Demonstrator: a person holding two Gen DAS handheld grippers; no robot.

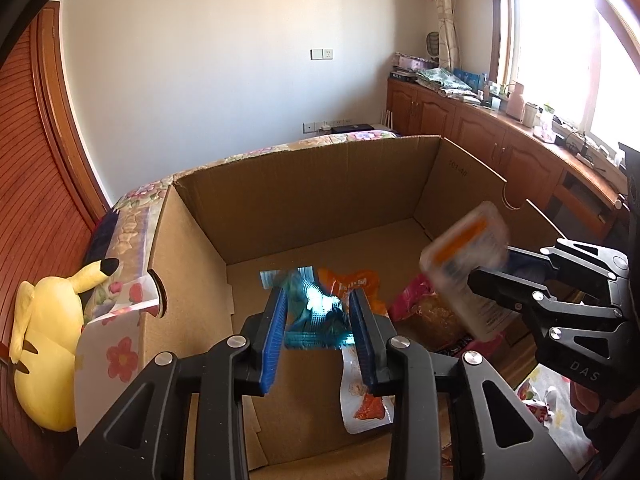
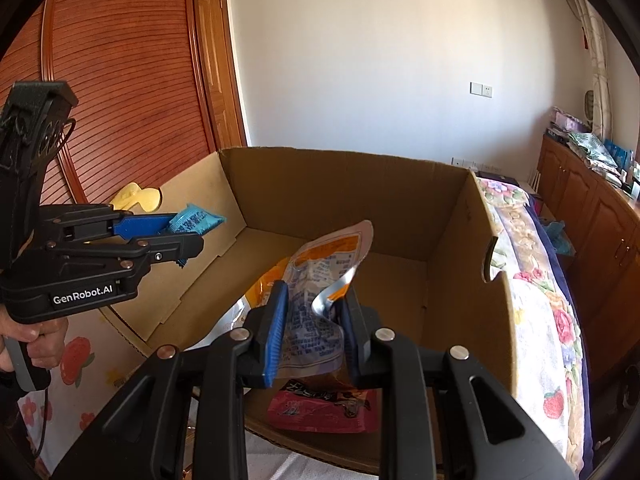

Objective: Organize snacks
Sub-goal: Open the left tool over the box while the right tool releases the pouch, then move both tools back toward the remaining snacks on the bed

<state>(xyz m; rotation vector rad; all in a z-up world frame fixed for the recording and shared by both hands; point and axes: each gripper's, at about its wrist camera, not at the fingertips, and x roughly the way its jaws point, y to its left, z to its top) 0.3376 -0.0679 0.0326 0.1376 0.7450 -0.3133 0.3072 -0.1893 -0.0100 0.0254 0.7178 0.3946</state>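
Note:
An open cardboard box (image 1: pixel 320 200) stands on a flowered bed; it also shows in the right wrist view (image 2: pixel 360 200). My left gripper (image 1: pixel 320 312) is shut on a blue snack packet (image 1: pixel 316 308) over the box; the packet also shows in the right wrist view (image 2: pixel 196 220). My right gripper (image 2: pixel 312 312) is shut on a white and orange snack pouch (image 2: pixel 320 280), held above the box; the pouch appears blurred in the left wrist view (image 1: pixel 464 256). An orange packet (image 1: pixel 356 284), a pink packet (image 1: pixel 412 300) and a white pouch (image 1: pixel 360 396) lie on the box floor.
A yellow plush toy (image 1: pixel 44 344) lies left of the box by the wooden wardrobe (image 1: pixel 28 160). Wooden cabinets (image 1: pixel 500 140) with clutter run under the window at right. The flowered bedcover (image 2: pixel 536 320) surrounds the box.

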